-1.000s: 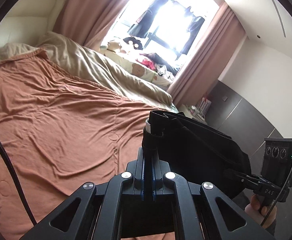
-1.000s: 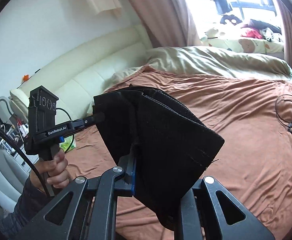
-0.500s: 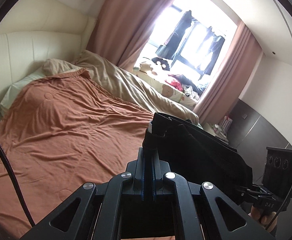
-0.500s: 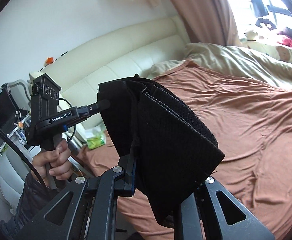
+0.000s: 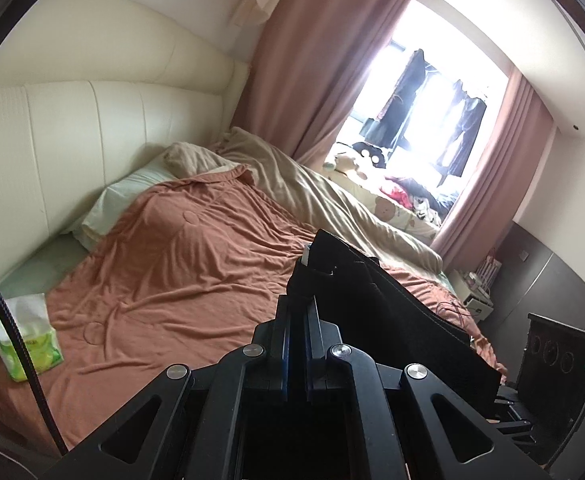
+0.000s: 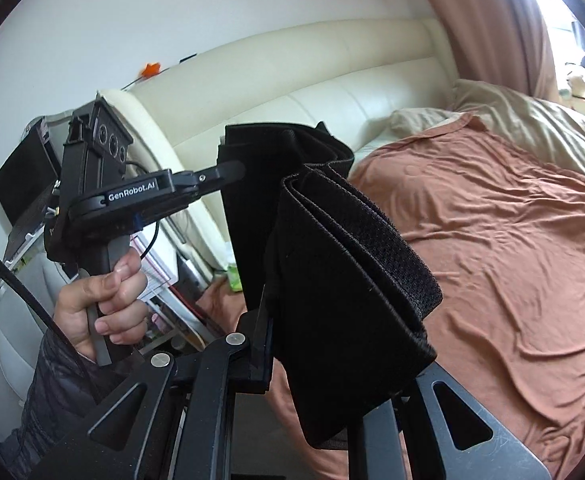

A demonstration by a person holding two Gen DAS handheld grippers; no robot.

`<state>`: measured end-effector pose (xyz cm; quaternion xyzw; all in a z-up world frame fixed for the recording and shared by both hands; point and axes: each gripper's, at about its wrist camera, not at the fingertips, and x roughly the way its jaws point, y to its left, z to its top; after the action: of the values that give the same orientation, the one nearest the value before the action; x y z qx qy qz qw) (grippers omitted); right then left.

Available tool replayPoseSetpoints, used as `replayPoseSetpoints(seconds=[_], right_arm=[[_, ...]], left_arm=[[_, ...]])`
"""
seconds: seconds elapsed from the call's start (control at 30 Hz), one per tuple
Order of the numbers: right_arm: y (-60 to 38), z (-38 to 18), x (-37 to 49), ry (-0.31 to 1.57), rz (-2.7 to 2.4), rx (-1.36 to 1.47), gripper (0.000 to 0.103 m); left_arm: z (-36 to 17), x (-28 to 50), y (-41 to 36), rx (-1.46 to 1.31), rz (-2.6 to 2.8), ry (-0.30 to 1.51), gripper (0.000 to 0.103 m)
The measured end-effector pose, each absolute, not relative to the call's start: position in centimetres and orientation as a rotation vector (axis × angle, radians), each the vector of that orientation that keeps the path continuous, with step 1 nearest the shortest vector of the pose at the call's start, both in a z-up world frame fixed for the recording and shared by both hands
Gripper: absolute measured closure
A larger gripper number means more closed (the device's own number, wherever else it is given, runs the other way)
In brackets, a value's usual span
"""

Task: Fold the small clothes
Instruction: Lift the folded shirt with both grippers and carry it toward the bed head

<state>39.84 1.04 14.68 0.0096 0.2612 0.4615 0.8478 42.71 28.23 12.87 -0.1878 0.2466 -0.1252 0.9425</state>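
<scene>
A folded black garment [image 5: 376, 312] hangs in the air between both grippers, above the near side of the bed. My left gripper [image 5: 298, 300] is shut on its upper edge, where a white label shows. In the right wrist view the same garment [image 6: 344, 256] drapes in thick folds over my right gripper [image 6: 270, 312], which is shut on it; one finger is hidden behind the cloth. The left gripper [image 6: 230, 170] pinches the garment's far top corner there, and a hand [image 6: 104, 292] holds its handle. The right gripper's body [image 5: 552, 356] shows at the right edge.
A rust-brown bedcover [image 5: 180, 280] spreads over the bed, with a beige duvet [image 5: 332, 200] beyond it and a cream padded headboard [image 5: 92, 140] on the left. A green tissue pack [image 5: 32, 340] lies at the bed's near left corner. Pink curtains [image 5: 312, 60] frame a bright window.
Both grippers have swung left toward the headboard, carrying the black garment with them. The tissue pack has come into view. Both grips are unchanged.
</scene>
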Motion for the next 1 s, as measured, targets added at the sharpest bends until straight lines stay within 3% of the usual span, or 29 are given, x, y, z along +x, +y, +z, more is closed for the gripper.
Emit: replayPoseSetpoints(seconds=[0.47, 1.0], right_arm=[[8.3, 9.2, 45.2, 0.674, 1.043, 0.036, 0.094], [6.5, 3.1, 63.5, 0.761, 0.940, 0.024, 0.094]], left_arm=[[8.5, 41.2, 38.9, -0.419, -0.072, 0.548, 0.098], [-0.5, 52.0, 41.3, -0.406, 0.038, 0.658, 0.098]])
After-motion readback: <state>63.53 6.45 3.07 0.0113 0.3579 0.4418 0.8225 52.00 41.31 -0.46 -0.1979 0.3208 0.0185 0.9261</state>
